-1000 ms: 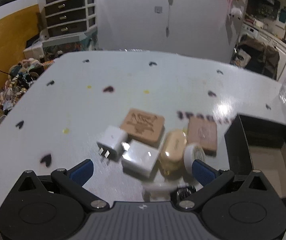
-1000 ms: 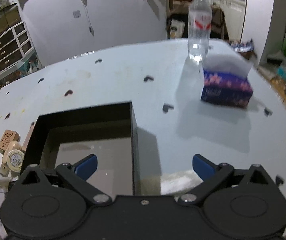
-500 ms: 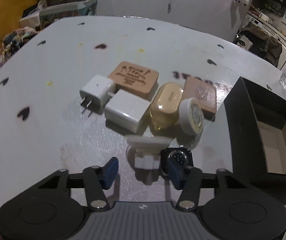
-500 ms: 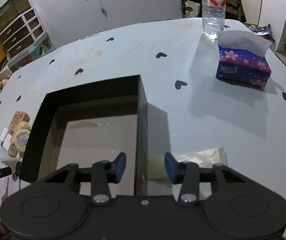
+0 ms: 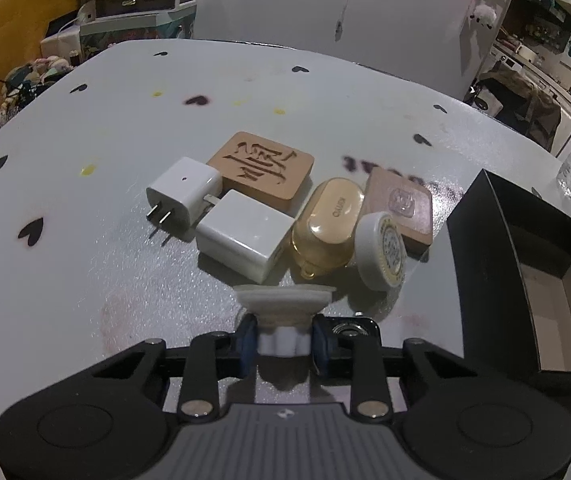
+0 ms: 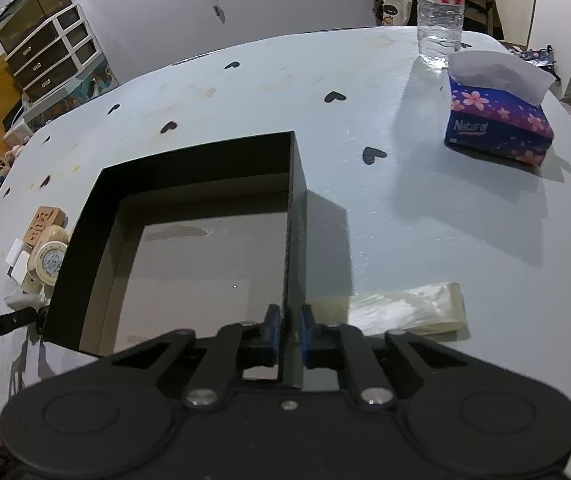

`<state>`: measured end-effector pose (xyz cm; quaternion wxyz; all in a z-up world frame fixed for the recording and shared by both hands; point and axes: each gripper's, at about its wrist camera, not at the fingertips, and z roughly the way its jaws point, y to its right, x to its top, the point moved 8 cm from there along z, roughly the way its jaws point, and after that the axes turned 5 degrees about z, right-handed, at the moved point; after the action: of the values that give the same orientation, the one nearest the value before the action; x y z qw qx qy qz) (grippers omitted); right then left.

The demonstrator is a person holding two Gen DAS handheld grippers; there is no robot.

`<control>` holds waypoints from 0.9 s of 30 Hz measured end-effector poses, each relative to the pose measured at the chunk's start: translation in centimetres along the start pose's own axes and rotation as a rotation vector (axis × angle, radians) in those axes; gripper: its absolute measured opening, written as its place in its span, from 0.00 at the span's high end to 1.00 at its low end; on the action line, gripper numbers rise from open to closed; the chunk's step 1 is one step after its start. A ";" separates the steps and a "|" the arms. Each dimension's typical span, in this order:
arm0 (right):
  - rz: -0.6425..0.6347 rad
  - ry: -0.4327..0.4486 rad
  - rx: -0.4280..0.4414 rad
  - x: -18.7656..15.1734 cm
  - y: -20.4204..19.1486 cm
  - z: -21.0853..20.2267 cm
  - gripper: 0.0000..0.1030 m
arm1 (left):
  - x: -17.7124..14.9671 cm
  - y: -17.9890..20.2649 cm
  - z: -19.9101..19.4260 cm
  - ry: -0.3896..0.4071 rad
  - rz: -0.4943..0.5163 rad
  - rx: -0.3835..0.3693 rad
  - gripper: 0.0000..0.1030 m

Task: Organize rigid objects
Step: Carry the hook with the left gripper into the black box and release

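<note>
My left gripper [image 5: 283,340] is closing tight on a small white flanged piece [image 5: 283,298], with the blue pads pressing its two sides. A black watch body [image 5: 351,330] lies just right of it. Beyond sit a white plug charger [image 5: 183,196], a white adapter [image 5: 245,236], a carved wooden tile [image 5: 261,168], a gold earbud case [image 5: 327,224], a round white tin [image 5: 381,252] and a pinkish tile [image 5: 401,208]. My right gripper [image 6: 287,326] is closing on the right wall of the open black box [image 6: 295,220], its pads on both faces of the wall.
A floral tissue box [image 6: 497,120] and a water bottle [image 6: 439,12] stand at the far right of the heart-patterned table [image 6: 245,92]. A clear plastic strip [image 6: 405,310] lies right of the box. The box [image 5: 481,240] stands right of the objects.
Both grippers went from wide open to shut. The left one dropped toward the table and closed on the white flanged piece; the right one closed on the box wall.
</note>
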<state>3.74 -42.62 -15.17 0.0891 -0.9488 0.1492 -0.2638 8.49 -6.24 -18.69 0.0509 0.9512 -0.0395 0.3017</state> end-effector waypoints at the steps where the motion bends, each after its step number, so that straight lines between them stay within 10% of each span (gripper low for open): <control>1: -0.001 0.001 -0.001 0.0 -0.1 0.0 0.93 | 0.0 0.0 0.0 0.000 0.003 0.000 0.70; 15: -0.017 0.011 -0.047 -0.1 -0.4 0.0 0.95 | 3.5 1.7 -5.3 0.101 0.047 -0.077 0.70; 27: 0.005 0.020 -0.048 -0.1 -0.4 -0.1 0.95 | 8.9 13.9 -4.5 0.087 0.181 -0.390 0.70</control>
<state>3.69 -42.24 -15.06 0.0655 -0.9476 0.1588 -0.2693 11.74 -19.85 -8.87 0.2081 0.9020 -0.1802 0.3326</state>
